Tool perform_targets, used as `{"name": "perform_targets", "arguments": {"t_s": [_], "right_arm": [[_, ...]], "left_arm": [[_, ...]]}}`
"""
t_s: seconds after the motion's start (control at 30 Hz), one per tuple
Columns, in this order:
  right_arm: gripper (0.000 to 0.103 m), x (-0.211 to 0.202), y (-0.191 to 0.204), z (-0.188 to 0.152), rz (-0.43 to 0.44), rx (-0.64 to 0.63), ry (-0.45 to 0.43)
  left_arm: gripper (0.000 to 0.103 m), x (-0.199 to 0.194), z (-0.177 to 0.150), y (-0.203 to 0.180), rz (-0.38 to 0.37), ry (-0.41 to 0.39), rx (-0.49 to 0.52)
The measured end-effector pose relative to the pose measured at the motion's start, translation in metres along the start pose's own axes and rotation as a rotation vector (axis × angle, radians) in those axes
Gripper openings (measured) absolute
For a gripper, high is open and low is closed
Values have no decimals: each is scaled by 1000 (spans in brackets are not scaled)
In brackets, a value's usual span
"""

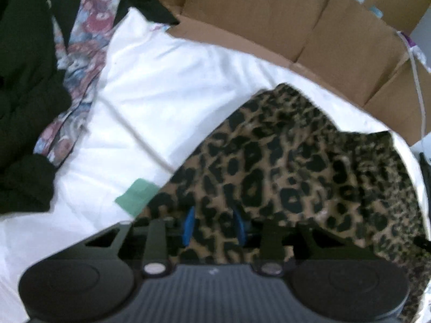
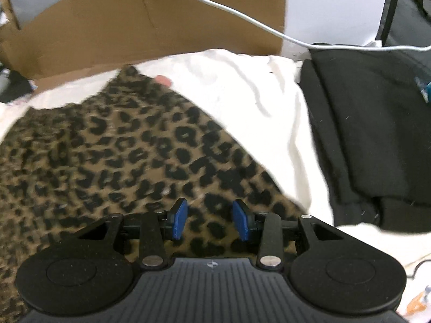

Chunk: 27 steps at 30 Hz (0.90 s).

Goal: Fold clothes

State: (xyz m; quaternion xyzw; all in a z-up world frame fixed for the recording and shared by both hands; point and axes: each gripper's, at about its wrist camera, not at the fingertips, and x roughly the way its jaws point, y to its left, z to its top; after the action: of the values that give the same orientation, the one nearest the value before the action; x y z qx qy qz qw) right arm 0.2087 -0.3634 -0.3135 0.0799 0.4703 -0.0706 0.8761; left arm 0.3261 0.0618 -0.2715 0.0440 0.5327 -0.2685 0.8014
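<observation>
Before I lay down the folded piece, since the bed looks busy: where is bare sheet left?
One bare patch of white sheet lies between the floral garment, the cardboard and the leopard-print garment. Another strip runs between the leopard print and the black garment. The left edge is crowded with dark clothes.

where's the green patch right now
In the left wrist view, the green patch lies on the white sheet, low and left of centre, against the left edge of the leopard print garment.
</observation>
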Motion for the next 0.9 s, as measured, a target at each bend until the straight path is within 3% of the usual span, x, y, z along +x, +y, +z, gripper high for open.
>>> {"name": "perform_targets", "arguments": {"t_s": [0.1, 0.27, 0.43, 0.57, 0.8, 0.87, 0.9], "right_arm": [[44, 5, 0, 9, -37, 24, -2], [44, 2, 32, 22, 38, -119, -52], [44, 14, 59, 42, 90, -191, -59], [44, 28, 68, 59, 156, -165, -52], [44, 61, 91, 76, 173, -178, -20], [43, 69, 97, 77, 164, -196, -15], [41, 71, 98, 77, 159, -198, -14]], "left_arm": [[33, -3, 8, -21, -26, -24, 80], [33, 0, 23, -48, -94, -61, 167], [33, 12, 28, -67, -113, -74, 228], [31, 26, 30, -69, -118, -73, 248], [26, 55, 47, -56, -129, -49, 142], [16, 65, 50, -52, -112, -32, 99], [5, 68, 51, -51, -89, -39, 99]]}}
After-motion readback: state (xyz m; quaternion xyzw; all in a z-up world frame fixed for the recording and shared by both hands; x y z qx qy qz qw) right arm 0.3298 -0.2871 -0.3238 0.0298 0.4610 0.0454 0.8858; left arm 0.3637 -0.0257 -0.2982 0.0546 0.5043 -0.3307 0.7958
